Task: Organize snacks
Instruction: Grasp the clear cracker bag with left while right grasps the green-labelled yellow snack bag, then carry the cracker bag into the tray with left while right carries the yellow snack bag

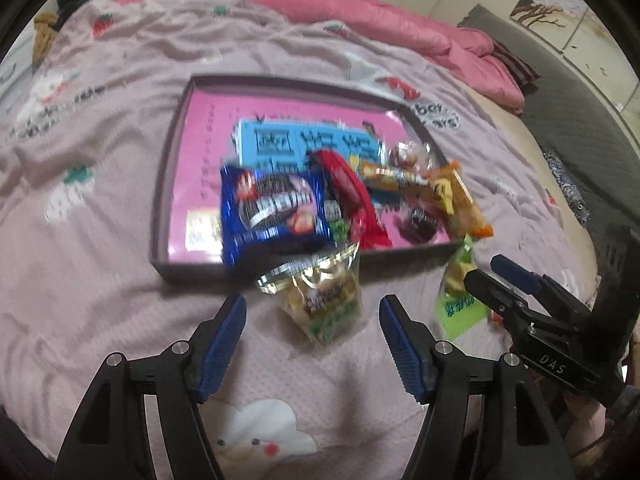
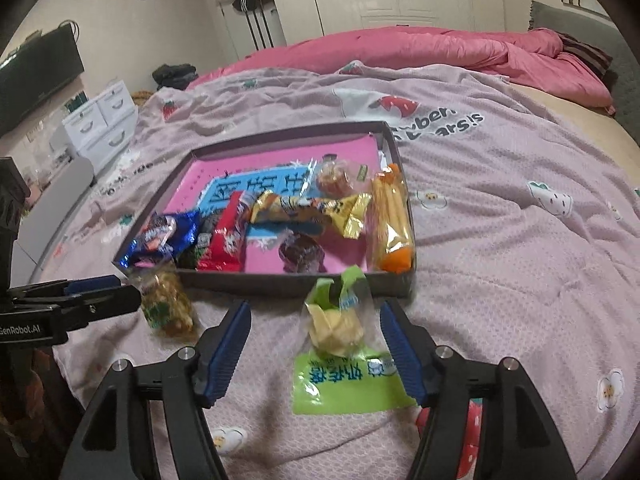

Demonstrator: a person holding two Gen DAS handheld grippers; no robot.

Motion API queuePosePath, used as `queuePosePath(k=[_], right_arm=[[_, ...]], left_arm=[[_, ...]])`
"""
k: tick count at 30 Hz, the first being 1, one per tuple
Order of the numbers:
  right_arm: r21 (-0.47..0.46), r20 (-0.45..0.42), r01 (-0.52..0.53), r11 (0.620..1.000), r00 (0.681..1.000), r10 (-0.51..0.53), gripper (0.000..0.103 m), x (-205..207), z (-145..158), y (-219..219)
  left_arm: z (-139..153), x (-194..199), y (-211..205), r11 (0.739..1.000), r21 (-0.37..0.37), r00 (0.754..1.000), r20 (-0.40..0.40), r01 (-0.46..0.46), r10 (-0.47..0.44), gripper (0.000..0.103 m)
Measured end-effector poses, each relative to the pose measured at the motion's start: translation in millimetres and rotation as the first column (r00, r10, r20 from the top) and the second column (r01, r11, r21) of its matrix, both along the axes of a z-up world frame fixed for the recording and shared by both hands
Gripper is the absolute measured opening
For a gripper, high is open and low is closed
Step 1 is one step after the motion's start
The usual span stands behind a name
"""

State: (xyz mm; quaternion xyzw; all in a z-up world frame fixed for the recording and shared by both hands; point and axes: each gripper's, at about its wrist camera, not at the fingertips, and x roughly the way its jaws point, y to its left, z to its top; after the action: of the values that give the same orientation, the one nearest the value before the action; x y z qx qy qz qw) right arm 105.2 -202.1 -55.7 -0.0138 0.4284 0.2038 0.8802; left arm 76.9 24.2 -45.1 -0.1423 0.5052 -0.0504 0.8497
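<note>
A shallow dark box with a pink floor (image 1: 176, 184) (image 2: 280, 280) lies on the bed and holds several snacks: a blue cookie pack (image 1: 272, 208) (image 2: 160, 236), a red pack (image 1: 356, 196) (image 2: 226, 236), a yellow wrapper (image 2: 308, 206) and an orange-ended pack (image 2: 390, 220). A clear bag of nuts (image 1: 324, 300) (image 2: 166, 304) lies on the blanket before the box, between the fingers of my open left gripper (image 1: 312, 312). A green-labelled clear bag (image 2: 340, 340) (image 1: 460, 300) lies between the fingers of my open right gripper (image 2: 316, 316).
The bed is covered by a pale pink printed blanket (image 2: 500, 220) with a rumpled pink duvet (image 2: 420, 52) at the back. White drawers (image 2: 100, 120) stand at the left, wardrobes behind. The right gripper (image 1: 520, 292) shows in the left wrist view, the left gripper (image 2: 80, 296) in the right.
</note>
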Motion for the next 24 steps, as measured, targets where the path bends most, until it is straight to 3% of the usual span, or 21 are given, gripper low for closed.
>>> queuePosePath(k=[7,15,17,18,19,21,24], right_arm=[[-0.044,-0.051,-0.009,0.999,0.999,0.007,0.067,5.7,-18.0,0.5],[-0.097,-0.043,-0.054,0.994,0.998,0.050,0.067,13.3,-29.0,12.9],[-0.115,-0.042,-0.063,0.991,0.997,0.058,0.058,14.5,-32.0,15.1],[-0.130,-0.039,-0.064,0.989,0.997,0.060,0.050,14.7,-32.9,15.9],[-0.128,-0.035,-0.069,0.989,0.997,0.065,0.049,14.4,-32.8,15.6],[-0.110,-0.033,-0.070,0.991,0.997,0.067,0.045,14.4,-30.9,13.8],[-0.082,-0.030,-0.068,0.994,0.997,0.066,0.041,13.0,-26.5,10.1]], left_arm=[[-24.5,6.3,-15.8,1.000,-0.022,0.999,-0.051,0.002,-0.003,0.071],[-35.7,19.6,-30.0,1.000,-0.013,0.998,-0.059,0.009,-0.009,0.071],[-36.6,21.9,-30.3,1.000,-0.012,0.998,-0.056,0.001,-0.002,0.070],[-36.8,22.7,-30.2,1.000,-0.010,0.998,-0.055,0.000,0.000,0.068],[-36.6,23.5,-30.6,1.000,0.000,0.999,-0.052,-0.005,0.005,0.064],[-37.1,24.9,-31.2,1.000,0.027,0.999,-0.051,-0.013,0.015,0.047],[-36.4,25.0,-28.7,1.000,0.021,0.999,-0.051,-0.014,0.015,0.042]])
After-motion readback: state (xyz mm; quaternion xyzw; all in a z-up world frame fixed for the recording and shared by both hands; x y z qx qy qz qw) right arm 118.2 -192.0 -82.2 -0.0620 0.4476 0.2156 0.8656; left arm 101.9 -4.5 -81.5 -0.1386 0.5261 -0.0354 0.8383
